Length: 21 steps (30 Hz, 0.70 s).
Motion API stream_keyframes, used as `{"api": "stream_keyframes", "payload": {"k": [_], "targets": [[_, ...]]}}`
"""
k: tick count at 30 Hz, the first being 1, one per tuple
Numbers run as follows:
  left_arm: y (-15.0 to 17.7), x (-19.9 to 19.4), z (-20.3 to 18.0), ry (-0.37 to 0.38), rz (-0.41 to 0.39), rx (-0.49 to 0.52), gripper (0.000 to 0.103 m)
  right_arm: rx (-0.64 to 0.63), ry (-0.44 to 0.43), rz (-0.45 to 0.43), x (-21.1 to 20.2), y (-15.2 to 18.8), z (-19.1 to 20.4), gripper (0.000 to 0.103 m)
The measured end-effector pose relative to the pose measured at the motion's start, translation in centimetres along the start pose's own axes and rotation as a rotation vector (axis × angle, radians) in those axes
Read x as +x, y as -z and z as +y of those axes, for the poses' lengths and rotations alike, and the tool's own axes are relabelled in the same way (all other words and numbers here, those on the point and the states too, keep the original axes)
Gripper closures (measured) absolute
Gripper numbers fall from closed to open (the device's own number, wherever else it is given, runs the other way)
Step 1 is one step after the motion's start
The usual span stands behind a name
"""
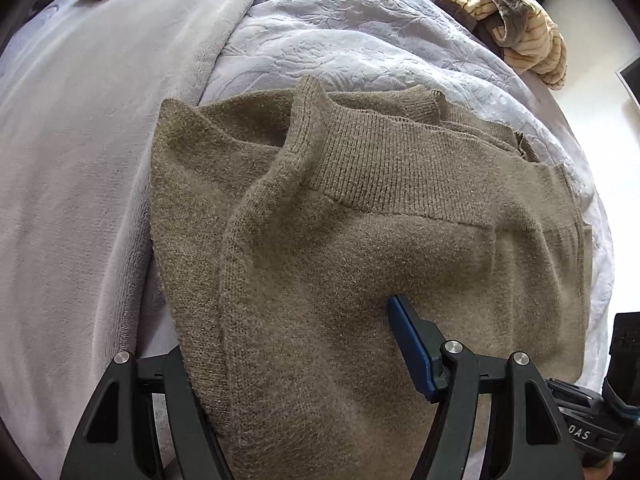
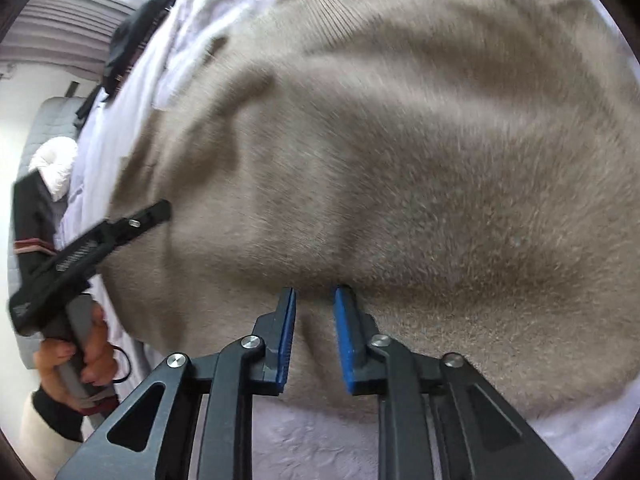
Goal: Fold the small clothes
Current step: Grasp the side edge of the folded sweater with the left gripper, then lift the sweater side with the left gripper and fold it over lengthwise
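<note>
Soft daylight, fisheye warp, right view blurred

Left gripper [image 1: 320,344]: jaws spread wide, only the right blue pad showing, the left finger hidden. Right gripper [image 2: 316,300]: blue pads a narrow gap apart, tips forward. Left hand [image 2: 76,360]: fingers wrapped around its handle, sleeve at the wrist.

Olive-brown knit sweater [image 1: 360,240] on a pale lavender embossed bedspread [image 1: 340,40]; cream striped garment [image 1: 520,28].
</note>
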<state>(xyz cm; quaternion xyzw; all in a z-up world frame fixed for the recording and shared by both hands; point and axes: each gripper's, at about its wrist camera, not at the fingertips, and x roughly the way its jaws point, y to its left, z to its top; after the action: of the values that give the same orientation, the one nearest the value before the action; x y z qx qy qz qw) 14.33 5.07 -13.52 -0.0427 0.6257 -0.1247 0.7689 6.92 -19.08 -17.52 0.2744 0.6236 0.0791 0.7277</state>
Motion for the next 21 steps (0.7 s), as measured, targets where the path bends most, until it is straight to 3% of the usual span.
{"api": "stream_keyframes", "payload": {"k": [2, 3, 5, 7, 10, 15, 21], "targets": [[0.1, -0.2, -0.3, -0.007, -0.014, 0.01, 0.039, -0.017, 0.003, -0.002, 0.0, 0.1, -0.1, 0.084], [0.1, -0.3, -0.6, -0.004, -0.026, 0.017, 0.053, -0.024, 0.005, -0.003, 0.0, 0.2, -0.1, 0.084], [0.0, -0.6, -0.9, -0.022, -0.045, 0.036, 0.063, -0.041, 0.008, -0.007, -0.1, 0.4, 0.0, 0.084], [-0.1, -1.1, -1.2, -0.043, -0.065, 0.058, 0.08, -0.046, 0.002, -0.012, -0.2, 0.6, -0.1, 0.084], [-0.2, -2.2, -1.6, -0.059, -0.093, 0.064, 0.085, -0.03, -0.037, -0.025, -0.7, 1.0, -0.9, 0.084], [-0.3, -4.7, -2.1, -0.008, -0.158, 0.013, 0.086, 0.008, -0.11, -0.039, -1.7, 1.3, -1.9, 0.084], [-0.2, -7.9, -6.0, 0.031, -0.236, 0.025, 0.086, 0.049, -0.174, -0.095, -5.6, 3.2, -5.0, 0.084]]}}
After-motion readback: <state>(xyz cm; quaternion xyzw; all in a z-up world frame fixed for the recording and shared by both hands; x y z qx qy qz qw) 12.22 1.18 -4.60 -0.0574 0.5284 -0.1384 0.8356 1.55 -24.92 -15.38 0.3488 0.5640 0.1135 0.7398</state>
